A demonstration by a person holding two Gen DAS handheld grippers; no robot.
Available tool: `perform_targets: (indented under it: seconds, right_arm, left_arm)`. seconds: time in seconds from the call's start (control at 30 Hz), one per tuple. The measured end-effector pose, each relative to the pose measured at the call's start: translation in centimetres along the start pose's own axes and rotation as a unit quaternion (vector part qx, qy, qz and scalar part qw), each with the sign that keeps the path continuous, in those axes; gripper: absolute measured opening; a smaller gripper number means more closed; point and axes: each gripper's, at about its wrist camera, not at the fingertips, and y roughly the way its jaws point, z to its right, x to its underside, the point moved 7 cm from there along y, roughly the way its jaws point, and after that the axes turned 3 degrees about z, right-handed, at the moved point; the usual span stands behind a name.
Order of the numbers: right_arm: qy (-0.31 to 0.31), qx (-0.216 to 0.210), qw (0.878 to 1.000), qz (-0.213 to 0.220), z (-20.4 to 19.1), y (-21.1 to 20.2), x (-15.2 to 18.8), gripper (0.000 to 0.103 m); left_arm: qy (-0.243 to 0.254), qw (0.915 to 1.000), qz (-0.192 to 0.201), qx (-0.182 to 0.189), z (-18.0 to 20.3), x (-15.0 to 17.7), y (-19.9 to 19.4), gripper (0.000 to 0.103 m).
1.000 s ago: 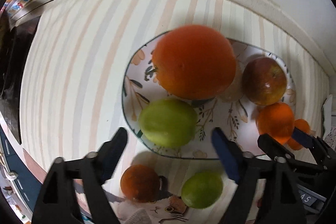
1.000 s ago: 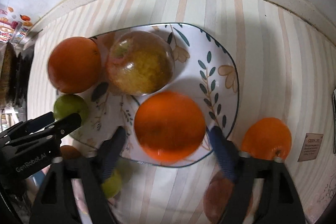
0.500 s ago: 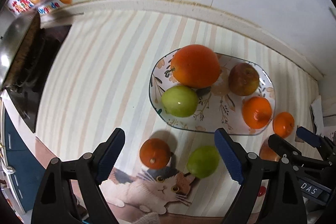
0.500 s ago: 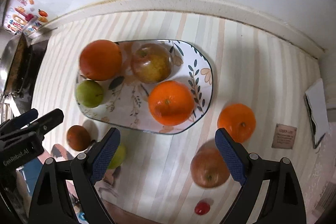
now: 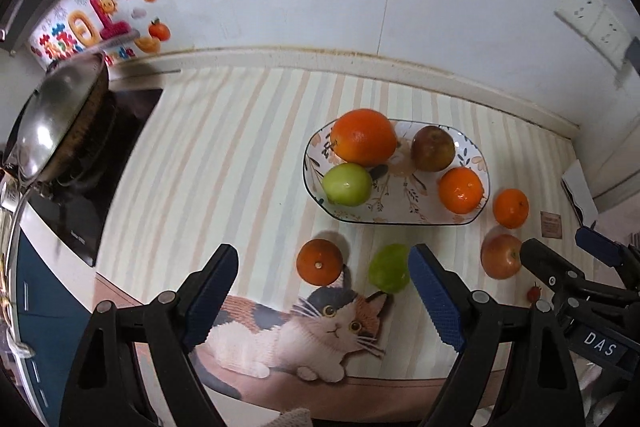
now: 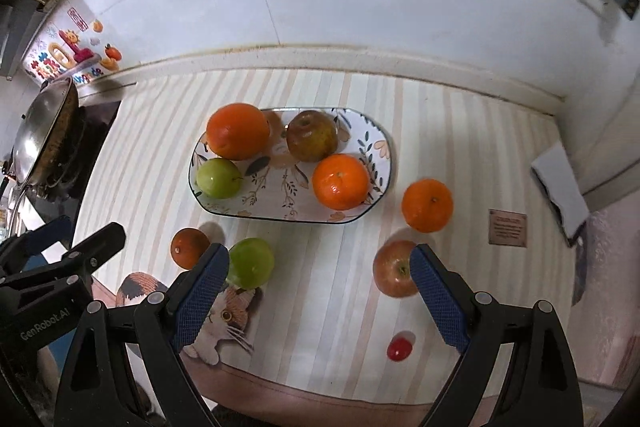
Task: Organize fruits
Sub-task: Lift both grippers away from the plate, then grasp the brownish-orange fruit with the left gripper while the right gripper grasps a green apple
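1. Left wrist view. Left gripper has its jaws wide apart, holding nothing, above the near edge of the striped mat. Landmark: floral plate.
2. On the plate: large orange at far left, green apple at near left, dark red apple at the far side, mandarin at near right.
3. Off the plate, near side: small dark orange and green fruit, close together but apart. Right of the plate: loose mandarin and red apple, the latter just beside the other tool's finger.
4. Left of the plate the mat is bare up to the stove; a wok sits there.
5. Right wrist view. Right gripper has its jaws apart, nothing between them. The green fruit sits at its left pad, the red apple at its right pad; contact is probably none, but overlap hides it.
6. A small red item, perhaps a cherry tomato, lies near the mat's front edge, well apart from the plate.
7. Open striped mat runs between the plate's far rim and the wall ledge.
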Motion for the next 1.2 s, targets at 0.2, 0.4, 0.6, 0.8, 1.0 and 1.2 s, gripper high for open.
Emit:
perform_targets:
  seconds: [0.2, 0.4, 0.6, 0.8, 1.0, 1.2]
  right_arm:
    - [0.018, -0.007, 0.999, 0.027, -1.2, -3.5, 0.8, 0.094]
    - [0.043, -0.036, 0.998, 0.016, -1.8, -3.0, 1.4, 0.094]
    - [0.100, -0.117, 0.985, -0.072, -2.3, 4.9, 3.2, 0.094]
    - [0.140, -0.136, 0.969, -0.152, -3.9, 13.9, 5.2, 0.086]
    - [0.138, -0.125, 0.967, -0.175, -5.7, 18.8, 6.2, 0.061]
    - [0.082, -0.089, 0.979, -0.165, -5.1, 18.1, 6.8, 0.061]
  left_arm:
    - [0.011, 0.9996, 0.023, 0.015, -0.5, 0.3, -2.7, 0.087]
    - [0.008, 0.9998, 0.021, 0.003, -1.4, 0.6, -2.0, 0.087]
    - [-0.016, 0.9983, -0.044, -0.034, -4.3, 2.1, 3.6, 0.087]
    - [-0.059, 0.9901, -0.124, -0.028, -6.7, 4.0, 9.6, 0.087]
    - [-0.091, 0.9775, -0.188, 0.027, -6.5, 5.3, 13.1, 0.087]
    - [-0.100, 0.9655, -0.227, 0.080, -4.4, 5.6, 15.6, 0.087]
